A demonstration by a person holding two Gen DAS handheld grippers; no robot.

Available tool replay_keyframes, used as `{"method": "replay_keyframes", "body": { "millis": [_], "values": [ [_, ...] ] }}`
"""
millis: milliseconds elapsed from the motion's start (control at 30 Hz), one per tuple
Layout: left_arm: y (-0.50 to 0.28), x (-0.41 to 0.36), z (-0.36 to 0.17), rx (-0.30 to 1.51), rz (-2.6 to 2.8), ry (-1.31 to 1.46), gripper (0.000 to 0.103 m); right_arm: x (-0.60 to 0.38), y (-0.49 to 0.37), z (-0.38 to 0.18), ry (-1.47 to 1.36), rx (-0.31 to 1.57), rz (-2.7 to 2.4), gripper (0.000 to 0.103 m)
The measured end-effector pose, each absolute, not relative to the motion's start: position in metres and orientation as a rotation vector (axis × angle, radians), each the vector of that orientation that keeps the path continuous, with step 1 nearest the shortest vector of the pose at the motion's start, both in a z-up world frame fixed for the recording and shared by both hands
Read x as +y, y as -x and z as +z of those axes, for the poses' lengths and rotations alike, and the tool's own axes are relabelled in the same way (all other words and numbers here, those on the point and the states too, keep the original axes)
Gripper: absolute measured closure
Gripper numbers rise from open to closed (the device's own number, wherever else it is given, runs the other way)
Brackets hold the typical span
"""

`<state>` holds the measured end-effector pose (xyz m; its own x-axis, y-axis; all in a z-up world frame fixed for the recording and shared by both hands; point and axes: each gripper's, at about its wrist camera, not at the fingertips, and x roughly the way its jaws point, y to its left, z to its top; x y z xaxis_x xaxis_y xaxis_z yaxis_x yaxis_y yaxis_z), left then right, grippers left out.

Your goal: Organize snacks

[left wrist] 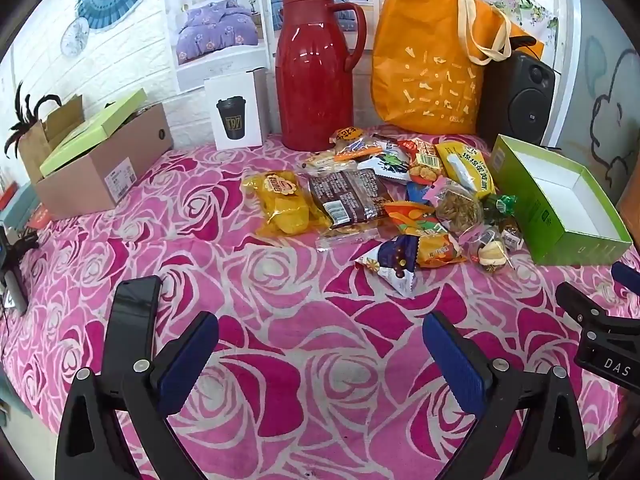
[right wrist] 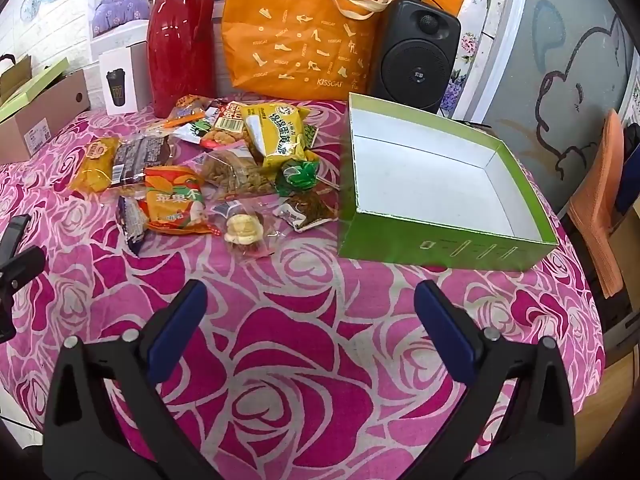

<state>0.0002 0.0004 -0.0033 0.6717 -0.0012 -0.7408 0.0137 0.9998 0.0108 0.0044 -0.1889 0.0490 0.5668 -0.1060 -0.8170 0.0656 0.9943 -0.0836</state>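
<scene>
Your left gripper is spread wide above the rose-patterned cloth, nothing between its blue pads. Your right gripper stands likewise spread and empty over the same cloth, just near of the green box; its black frame also shows at the right edge of the left wrist view.

Beyond both tools lies the snack pile, loose packets overlapping on the cloth: a yellow packet at the left end, a brown-wrapped packet touching it, an orange packet nearer, a clear bag holding a pale biscuit nearest the right gripper.

Just right of the pile sits the green box, lidless, its white interior bare, and no packet in it.

Farther back, against the wall, stand a red jug, an orange tote bag and a black speaker. At far left rests a cardboard carton.
</scene>
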Motion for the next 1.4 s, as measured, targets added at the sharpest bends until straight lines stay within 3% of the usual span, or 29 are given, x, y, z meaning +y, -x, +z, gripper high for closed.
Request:
{"method": "replay_keyframes", "body": {
  "millis": [1400],
  "values": [
    [-0.018,0.0,-0.015,0.872,-0.03,-0.019,0.0,-0.184,-0.022,0.031,0.035,1.015,-0.072,0.0]
  ]
}}
